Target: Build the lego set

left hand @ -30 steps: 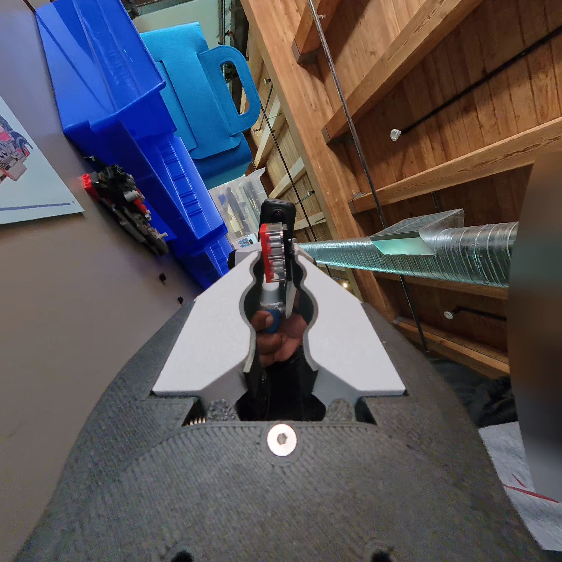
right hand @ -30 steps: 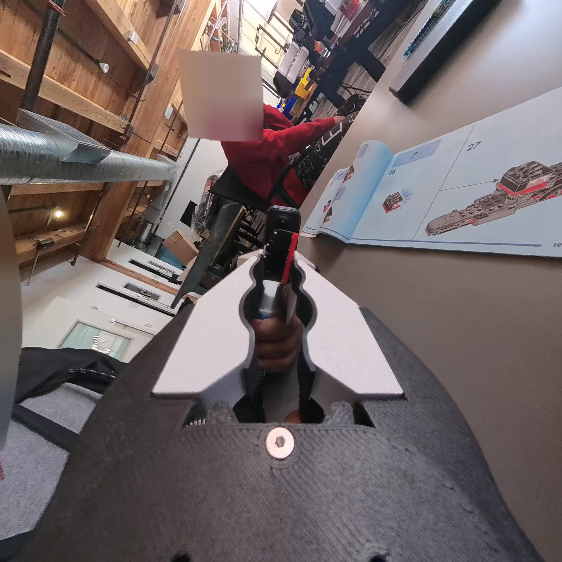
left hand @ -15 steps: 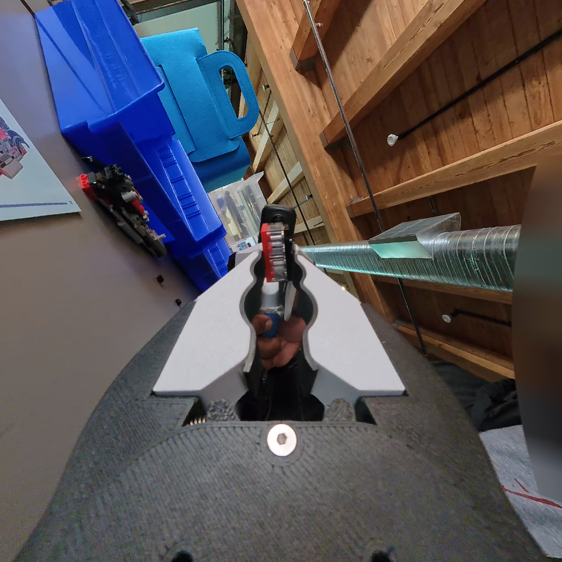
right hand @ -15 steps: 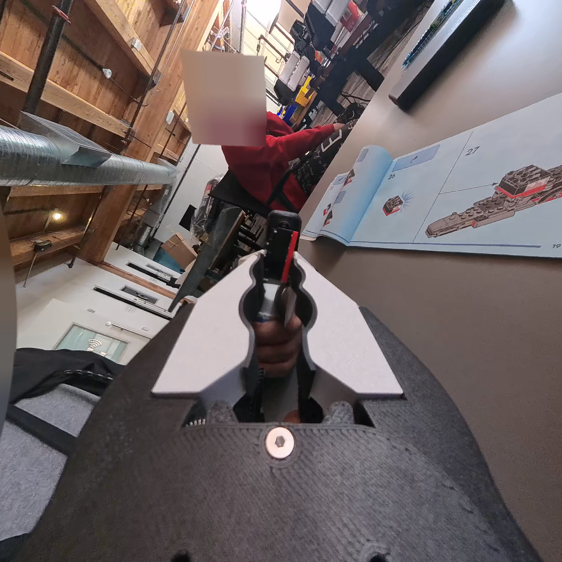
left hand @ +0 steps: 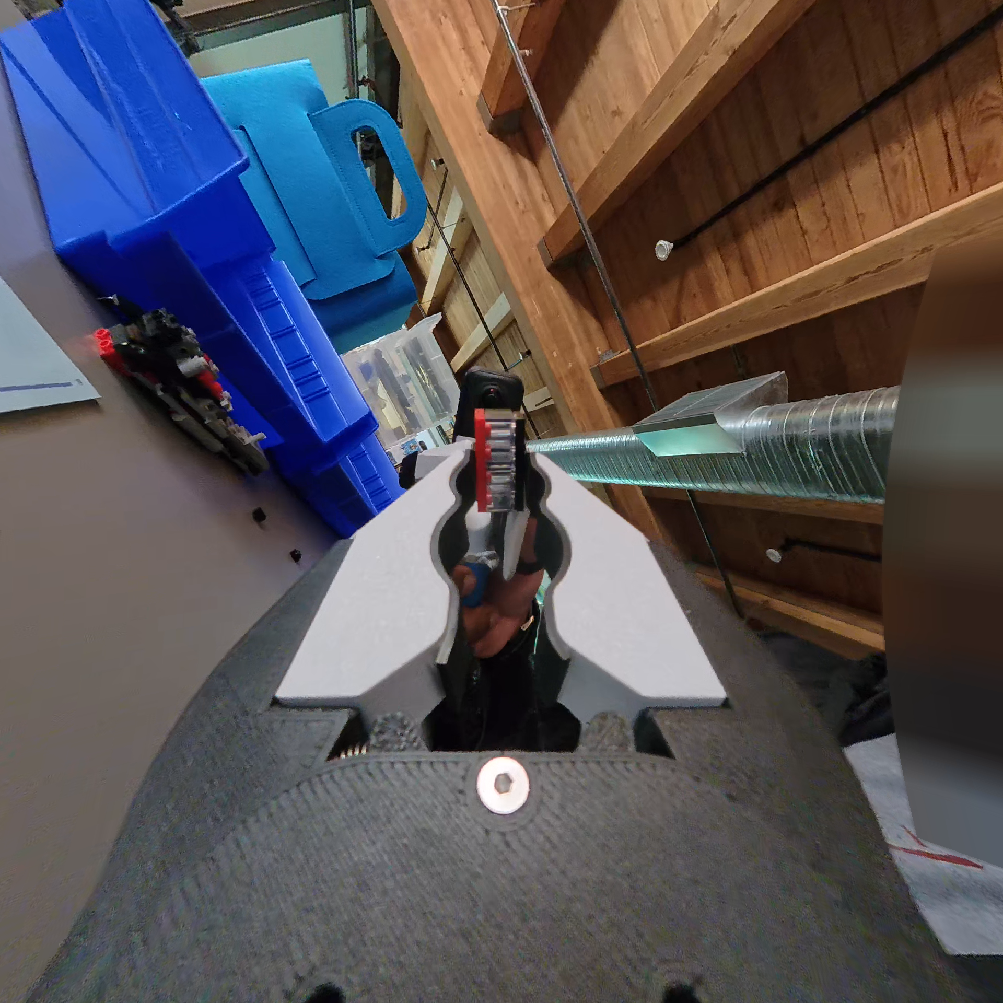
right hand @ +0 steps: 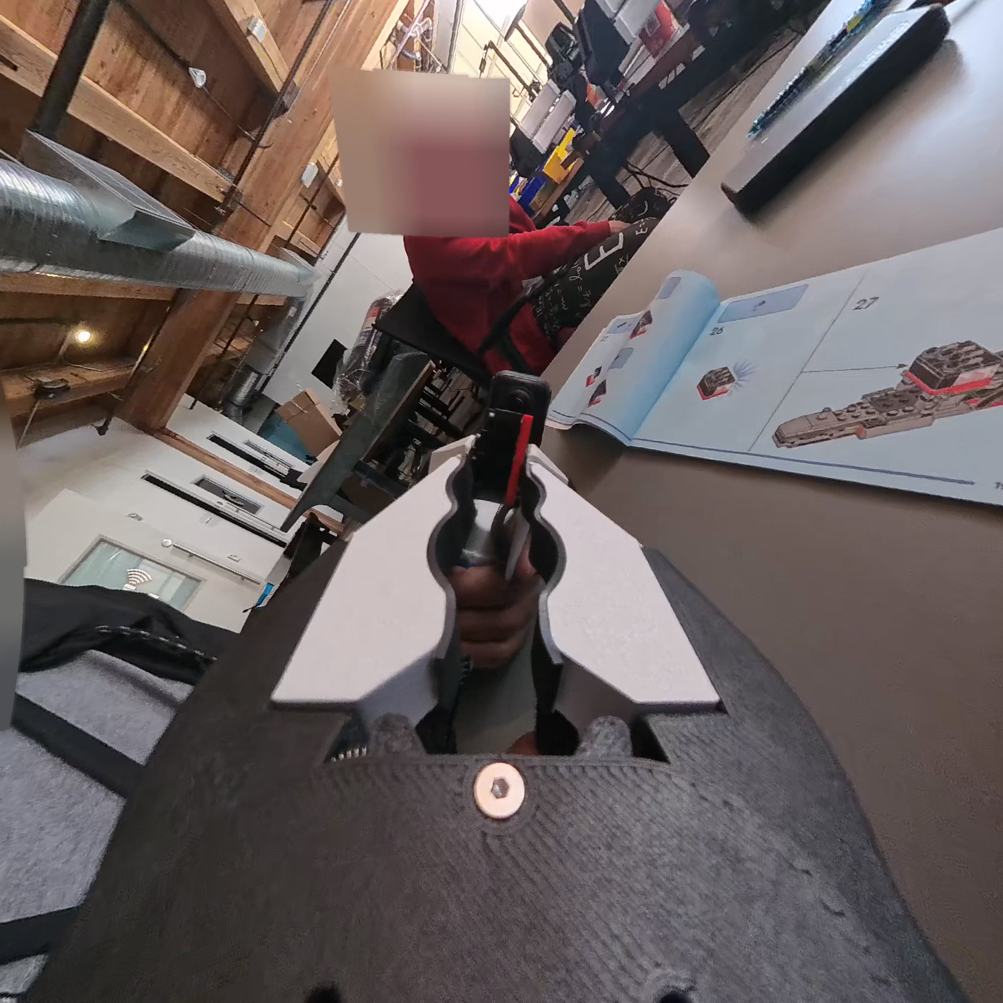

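Lego pieces are what both my claws hold, up in the air between them and away from the surface. My left claw [left hand: 499, 467] is clamped on a small stack with a red plate [left hand: 480, 461] on one side and clear grey studs [left hand: 502, 461] beside it. My right claw [right hand: 502, 461] faces it and is clamped on the same stack, seen edge-on as a red strip [right hand: 518, 461] against a dark part. I judge I hold them tip to tip like this so that the pieces press together squarely.

The half-built model [left hand: 179, 380], black with red bits, lies on the brown surface [left hand: 135, 543], touching the side of the blue bins [left hand: 163, 217]. The open instruction booklet [right hand: 814, 380] lies flat near my right side, so I can compare the step with it. Two tiny dark pieces [left hand: 259, 513] are loose on the surface near the bins.
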The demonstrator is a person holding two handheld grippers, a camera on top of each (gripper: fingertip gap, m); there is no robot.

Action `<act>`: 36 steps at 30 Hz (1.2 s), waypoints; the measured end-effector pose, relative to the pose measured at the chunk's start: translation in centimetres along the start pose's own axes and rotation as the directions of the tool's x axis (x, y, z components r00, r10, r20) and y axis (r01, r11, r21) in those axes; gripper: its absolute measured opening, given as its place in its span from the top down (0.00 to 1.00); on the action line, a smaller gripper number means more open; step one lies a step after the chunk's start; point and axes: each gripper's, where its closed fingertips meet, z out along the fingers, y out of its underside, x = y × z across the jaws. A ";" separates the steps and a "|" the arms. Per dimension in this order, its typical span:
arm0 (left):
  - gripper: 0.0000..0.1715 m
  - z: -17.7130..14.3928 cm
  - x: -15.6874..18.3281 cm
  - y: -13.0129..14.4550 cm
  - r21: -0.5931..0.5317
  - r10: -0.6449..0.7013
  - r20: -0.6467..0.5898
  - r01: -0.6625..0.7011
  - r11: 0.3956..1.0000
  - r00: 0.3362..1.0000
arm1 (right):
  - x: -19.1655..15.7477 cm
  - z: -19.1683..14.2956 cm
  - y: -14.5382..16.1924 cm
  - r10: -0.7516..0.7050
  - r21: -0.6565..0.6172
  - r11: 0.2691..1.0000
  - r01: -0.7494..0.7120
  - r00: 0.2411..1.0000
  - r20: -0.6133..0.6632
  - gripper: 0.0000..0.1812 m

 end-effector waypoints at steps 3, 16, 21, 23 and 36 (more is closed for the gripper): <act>0.90 0.1 0.1 0.1 -0.007 0.010 -0.002 -0.010 1.000 1.000 | -0.1 -0.2 -0.5 0.017 0.030 0.999 -0.017 1.000 0.015 0.89; 0.90 0.1 0.1 0.3 -0.020 0.032 0.008 -0.032 0.999 0.999 | 0.0 -0.4 -0.5 -0.008 0.047 0.999 0.008 1.000 -0.010 0.90; 0.90 0.2 0.0 0.3 -0.016 0.016 0.007 -0.016 1.000 1.000 | 0.0 -0.4 -0.6 0.021 0.056 0.998 -0.022 1.000 0.008 0.90; 0.90 0.2 -0.2 0.3 -0.013 0.010 0.015 -0.010 1.000 1.000 | 0.0 -0.5 -0.5 0.031 0.056 0.998 -0.032 0.999 0.019 0.88; 0.90 0.1 -1.0 0.4 -0.012 -0.012 0.078 0.013 1.000 0.997 | 1.1 -0.7 0.0 -0.013 0.047 0.999 0.015 0.999 -0.053 0.90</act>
